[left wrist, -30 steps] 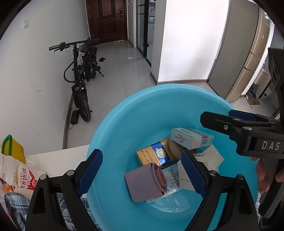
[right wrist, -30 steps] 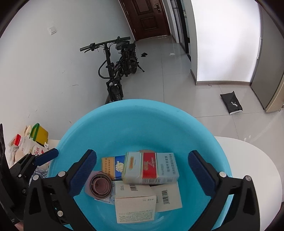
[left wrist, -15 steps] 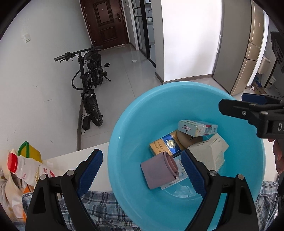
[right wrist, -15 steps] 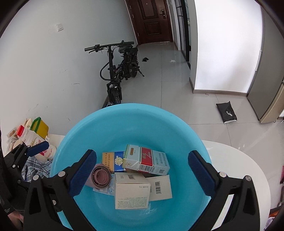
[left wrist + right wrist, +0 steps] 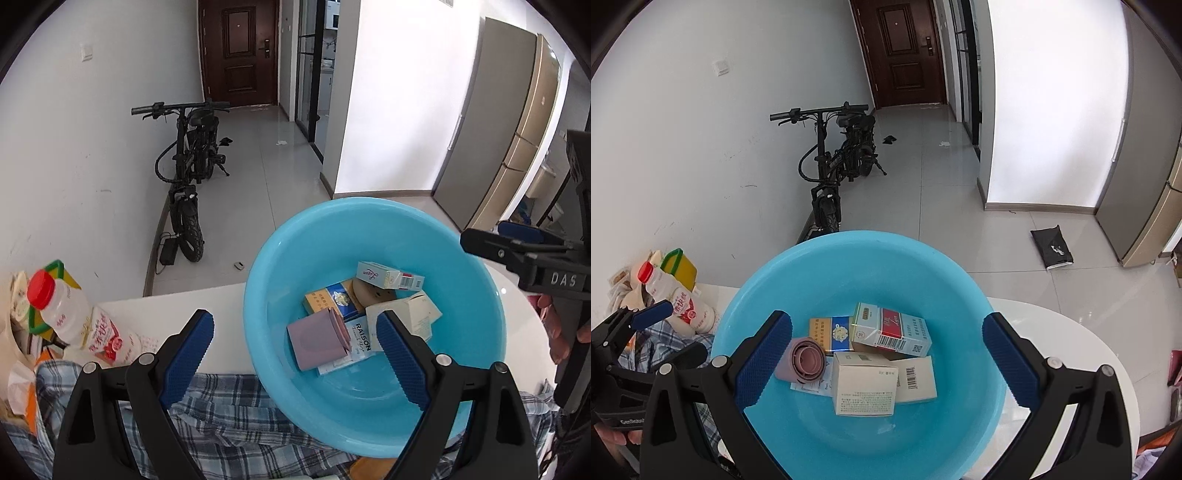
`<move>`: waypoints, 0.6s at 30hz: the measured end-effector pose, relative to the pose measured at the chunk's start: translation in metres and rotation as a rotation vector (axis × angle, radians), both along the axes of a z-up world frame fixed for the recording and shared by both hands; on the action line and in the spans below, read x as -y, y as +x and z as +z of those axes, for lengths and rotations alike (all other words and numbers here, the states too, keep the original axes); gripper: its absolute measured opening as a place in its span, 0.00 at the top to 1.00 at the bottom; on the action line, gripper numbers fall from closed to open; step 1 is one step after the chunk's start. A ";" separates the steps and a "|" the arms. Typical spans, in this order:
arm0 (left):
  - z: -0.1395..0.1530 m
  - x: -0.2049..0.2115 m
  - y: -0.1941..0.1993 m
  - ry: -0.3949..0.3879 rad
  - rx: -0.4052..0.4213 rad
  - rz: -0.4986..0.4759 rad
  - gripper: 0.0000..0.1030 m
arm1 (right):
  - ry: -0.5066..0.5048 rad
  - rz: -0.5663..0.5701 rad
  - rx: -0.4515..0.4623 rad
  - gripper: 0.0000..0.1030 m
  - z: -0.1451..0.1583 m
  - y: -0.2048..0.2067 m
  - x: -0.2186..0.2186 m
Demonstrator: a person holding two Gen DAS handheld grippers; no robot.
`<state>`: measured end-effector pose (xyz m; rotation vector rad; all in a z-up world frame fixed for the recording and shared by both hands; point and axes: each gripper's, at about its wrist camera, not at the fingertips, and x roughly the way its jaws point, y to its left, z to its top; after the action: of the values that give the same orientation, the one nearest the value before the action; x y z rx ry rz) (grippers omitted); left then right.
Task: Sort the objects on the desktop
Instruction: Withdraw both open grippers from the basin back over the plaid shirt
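Observation:
A light blue basin [image 5: 258, 266] stands on the white table and holds a mauve collapsible cup [image 5: 317, 338], a blue and gold pack [image 5: 328, 299], a pale green pack [image 5: 388, 275], a white box [image 5: 410, 315] and a RAISON pack [image 5: 360, 341]. My left gripper [image 5: 295, 350] hovers open above the basin's near left side, holding nothing. In the right wrist view the same basin [image 5: 768, 273] fills the lower middle, with the cup [image 5: 803, 360] and a white box [image 5: 864, 384] inside. My right gripper [image 5: 886, 354] hangs open over it, empty.
A red-capped milk bottle [image 5: 59, 314] and a yellow container [image 5: 55, 273] sit at the table's left end. A plaid cloth [image 5: 229, 413] lies in front of the basin. Beyond the table edge, an electric bike [image 5: 188, 184] stands on the tiled floor.
Both grippers rose and drew back from the basin. The left one also shifted left, so the basin sits further right in its view and the bottle and plaid cloth appear.

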<state>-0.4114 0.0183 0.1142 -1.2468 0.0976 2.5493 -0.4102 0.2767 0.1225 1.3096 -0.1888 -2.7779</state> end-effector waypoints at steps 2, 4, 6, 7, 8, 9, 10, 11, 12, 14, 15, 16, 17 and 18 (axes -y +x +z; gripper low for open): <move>0.001 0.004 0.008 -0.004 -0.004 0.032 0.11 | 0.031 0.036 -0.011 0.00 0.001 0.007 0.008; 0.000 0.005 0.018 -0.026 -0.001 0.051 0.11 | 0.037 0.050 -0.027 0.00 0.002 0.014 0.013; 0.000 0.006 0.026 -0.031 0.006 0.058 0.11 | 0.005 0.067 -0.025 0.00 0.002 0.019 0.014; 0.000 0.007 0.031 -0.028 0.005 0.055 0.11 | -0.007 0.071 -0.024 0.00 0.002 0.022 0.014; 0.001 0.007 0.036 -0.028 0.003 0.049 0.11 | -0.010 0.071 -0.024 0.00 0.001 0.024 0.014; 0.001 0.007 0.041 -0.031 -0.003 0.041 0.11 | -0.008 0.076 -0.021 0.00 0.000 0.027 0.015; 0.002 0.006 0.047 -0.039 -0.013 0.032 0.11 | -0.004 0.087 -0.020 0.00 -0.001 0.029 0.016; 0.003 0.005 0.053 -0.050 -0.024 0.023 0.11 | 0.003 0.095 -0.020 0.00 -0.002 0.033 0.018; 0.004 0.005 0.060 -0.065 -0.038 0.014 0.11 | 0.010 0.100 -0.021 0.00 -0.002 0.037 0.018; 0.003 0.003 0.078 -0.092 -0.054 -0.009 0.11 | 0.006 0.108 -0.023 0.00 -0.001 0.046 0.018; 0.001 0.001 0.087 -0.103 -0.057 -0.021 0.11 | -0.010 0.120 -0.021 0.00 0.000 0.052 0.018; -0.001 0.001 0.098 -0.116 -0.066 -0.038 0.11 | -0.031 0.139 -0.018 0.00 0.001 0.059 0.017; -0.003 0.001 0.107 -0.123 -0.074 -0.053 0.11 | -0.042 0.163 -0.018 0.00 0.002 0.067 0.018; -0.005 0.001 0.115 -0.121 -0.074 -0.073 0.11 | -0.032 0.187 -0.024 0.00 0.003 0.076 0.020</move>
<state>-0.2960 0.0169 0.1095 -1.1678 0.3122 2.5591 -0.3342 0.2565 0.1258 1.2188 -0.1038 -2.6220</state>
